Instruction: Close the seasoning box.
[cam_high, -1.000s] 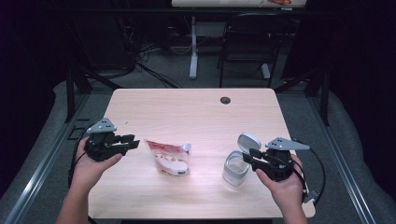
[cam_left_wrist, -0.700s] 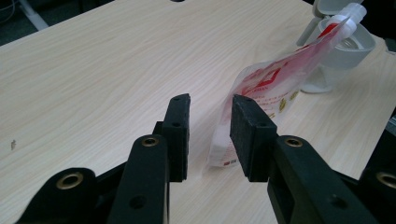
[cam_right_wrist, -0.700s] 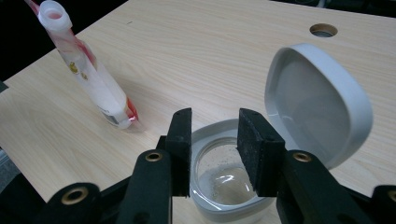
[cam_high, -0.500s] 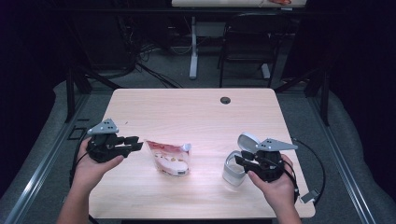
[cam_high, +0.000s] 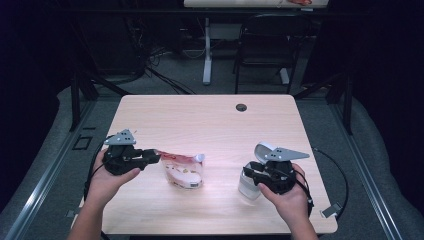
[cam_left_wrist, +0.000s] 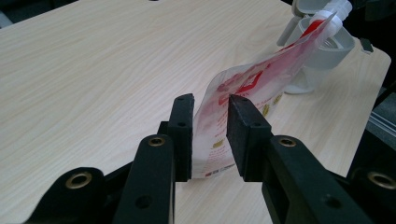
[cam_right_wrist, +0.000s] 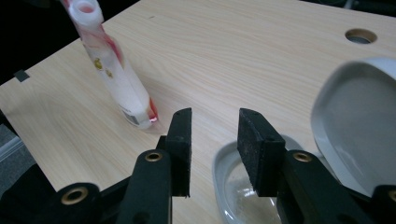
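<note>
A red-and-white spouted pouch leans up from the wooden table left of centre, its white spout high at the far end. My left gripper has just been closing its jaws on the pouch's near end, and both pads touch the soft film. A clear container with its hinged lid flipped open stands at the front right. My right gripper hovers open over the container's rim, one jaw above the mouth and one outside it.
A round cable hole is near the table's far edge. A chair and a desk leg stand on the floor beyond the table. Cables trail from both grippers off the front corners.
My right gripper has slid left over the container's mouth. The left jaws have narrowed around the pouch, and that hand has stayed put.
</note>
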